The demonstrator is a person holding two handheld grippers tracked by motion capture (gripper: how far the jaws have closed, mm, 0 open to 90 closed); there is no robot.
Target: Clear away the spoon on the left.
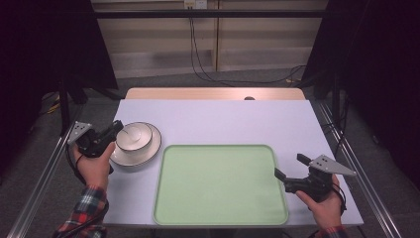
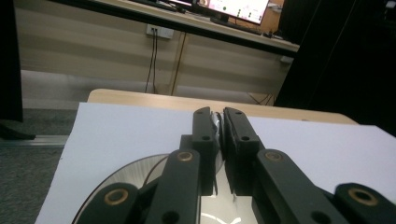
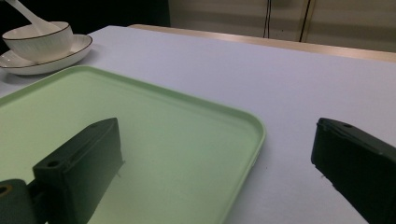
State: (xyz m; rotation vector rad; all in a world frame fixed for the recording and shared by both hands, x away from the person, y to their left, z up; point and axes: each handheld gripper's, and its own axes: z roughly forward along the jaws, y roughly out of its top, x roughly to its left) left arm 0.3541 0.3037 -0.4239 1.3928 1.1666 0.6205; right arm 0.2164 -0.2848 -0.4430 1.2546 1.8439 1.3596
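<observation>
Gripping something thin and pale, your left gripper (image 1: 115, 130) has its jaws nearly together at the near-left edge of the bowl (image 1: 133, 137); in the left gripper view a sliver of white shows between the pads, and it looks like the bowl's rim or the plate's edge, though you cannot tell which from these frames. The bowl sits on a plate (image 1: 153, 146), both white with a dark line round the lip, on the table (image 1: 223, 119) just off the far-left corner of the green tray (image 1: 220, 184). A white spoon (image 3: 21, 11) leans up out of the bowl in the right gripper view. Your right gripper (image 1: 286, 166) hangs at the tray's right edge with its jaws spread wide and nothing between them. Judge the crockery as glazed ceramic: stiff, fairly heavy for a two-pad pinch, slick, and liable to chip or crack if it drops or knocks the tray rim. A rim pinch will let it swing, so keep it level; the spoon is loose and could slide out on any tilt. A better hold is likely deep over the lip, pads flat on both faces. No brand, label or legible writing shows on the crockery or tray; a far-off screen carries nothing readable.
</observation>
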